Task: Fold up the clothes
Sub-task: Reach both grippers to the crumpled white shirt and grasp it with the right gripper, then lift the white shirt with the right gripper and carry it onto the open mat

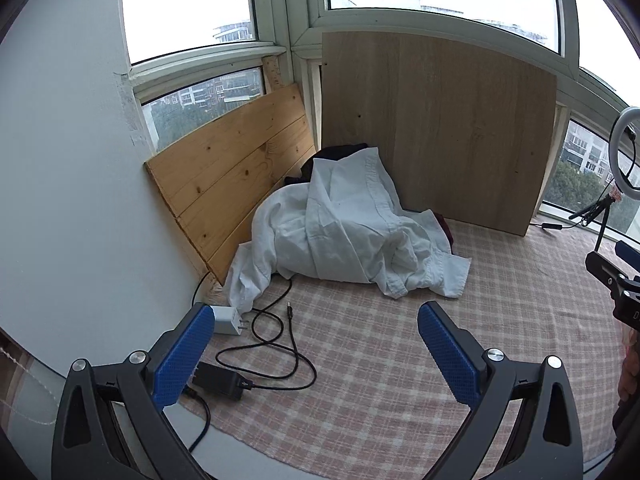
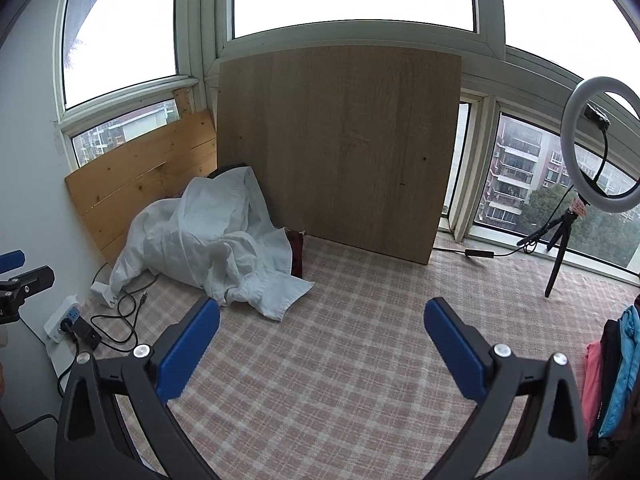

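At far left, a white charger (image 1: 227,319) and loose black cable (image 1: 280,344) are lying just beside the hem of the crumpled white shirt (image 1: 344,232), which is sitting heaped in the corner over darker garments (image 1: 340,154), on the checked cloth (image 1: 380,380). The left gripper (image 1: 316,350) and right gripper (image 2: 322,346) are both hovering with jaws spread wide, holding nothing. Likely risks: a pull is snagging the cable, or dragging the hidden garments along.

Black gripper frames (image 1: 316,332) (image 2: 322,328) with silver screws, blue textured fingers (image 1: 184,354) (image 2: 188,350).
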Tool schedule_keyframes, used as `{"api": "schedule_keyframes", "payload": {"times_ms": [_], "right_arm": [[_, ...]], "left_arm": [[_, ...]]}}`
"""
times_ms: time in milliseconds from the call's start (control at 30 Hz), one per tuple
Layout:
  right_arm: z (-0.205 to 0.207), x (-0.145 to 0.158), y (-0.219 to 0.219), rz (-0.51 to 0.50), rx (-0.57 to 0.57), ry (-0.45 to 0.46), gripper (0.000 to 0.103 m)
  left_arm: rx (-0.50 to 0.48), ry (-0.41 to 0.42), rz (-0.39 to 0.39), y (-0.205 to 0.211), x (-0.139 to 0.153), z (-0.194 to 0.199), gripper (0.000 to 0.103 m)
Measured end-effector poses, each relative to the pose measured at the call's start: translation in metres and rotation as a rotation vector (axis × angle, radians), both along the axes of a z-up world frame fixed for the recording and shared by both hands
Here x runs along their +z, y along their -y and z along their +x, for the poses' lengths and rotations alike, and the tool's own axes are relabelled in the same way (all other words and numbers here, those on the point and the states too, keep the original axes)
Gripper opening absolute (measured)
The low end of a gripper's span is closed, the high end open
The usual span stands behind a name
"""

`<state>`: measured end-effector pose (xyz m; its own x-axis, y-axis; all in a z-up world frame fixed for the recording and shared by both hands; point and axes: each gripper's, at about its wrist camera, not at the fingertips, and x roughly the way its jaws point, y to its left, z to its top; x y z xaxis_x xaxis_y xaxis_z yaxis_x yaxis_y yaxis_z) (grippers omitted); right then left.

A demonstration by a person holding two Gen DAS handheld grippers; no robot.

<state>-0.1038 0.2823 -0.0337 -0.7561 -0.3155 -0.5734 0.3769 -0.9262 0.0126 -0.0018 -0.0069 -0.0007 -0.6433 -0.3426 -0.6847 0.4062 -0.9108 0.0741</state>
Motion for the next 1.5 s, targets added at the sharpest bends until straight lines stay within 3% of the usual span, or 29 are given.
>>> {"api": "schedule_keyframes", "payload": {"times_ms": [133,333,500,667,900,933,967,1000,1033,1100,1200,1367,1500], "right_arm": [[-0.023,-0.004,0.045,0.004,0.001,-0.004,0.102],[-0.058,-0.024,0.108,0.014,0.05,0.025,0.096],[-0.1,-0.061,0.161,0.095,0.109,0.085,0.085],[-0.15,-0.105,0.211,0.14,0.192,0.174,0.085],[-0.181,-0.152,0.277,0.223,0.342,0.172,0.085],[-0.18,-0.155,0.282,0.228,0.364,0.161,0.082],[-0.179,-0.157,0.286,0.224,0.395,0.161,0.071],[-0.177,-0.159,0.289,0.217,0.433,0.175,0.037],[-0.176,-0.159,0.291,0.208,0.452,0.185,0.024],[-0.173,-0.15,0.285,0.162,0.46,0.2,0.013],[-0.164,-0.118,0.263,0.041,0.472,0.203,0.009],[-0.124,-0.024,0.197,-0.074,0.425,0.014,0.008],[-0.086,0.045,0.113,-0.157,0.345,-0.07,0.008]], "left_arm": [[-0.006,0.008,0.014,0.055,-0.005,-0.014,0.102],[-0.042,0.026,0.026,0.093,-0.026,-0.036,0.102],[-0.08,0.043,0.062,0.111,-0.045,-0.055,0.102],[-0.075,0.043,0.085,0.127,-0.065,-0.07,0.102],[-0.029,0.123,0.12,0.145,-0.099,-0.09,0.102],[-0.029,0.14,0.133,0.146,-0.104,-0.091,0.102],[-0.03,0.157,0.146,0.146,-0.109,-0.093,0.102],[-0.028,0.169,0.144,0.147,-0.111,-0.092,0.102],[-0.028,0.184,0.144,0.147,-0.114,-0.09,0.102],[-0.025,0.186,0.14,0.146,-0.113,-0.088,0.102],[-0.027,0.143,0.122,0.144,-0.104,-0.079,0.102],[-0.037,0.077,0.098,0.139,-0.083,-0.055,0.102],[-0.06,0.012,0.126,0.135,-0.069,-0.044,0.102]]}}
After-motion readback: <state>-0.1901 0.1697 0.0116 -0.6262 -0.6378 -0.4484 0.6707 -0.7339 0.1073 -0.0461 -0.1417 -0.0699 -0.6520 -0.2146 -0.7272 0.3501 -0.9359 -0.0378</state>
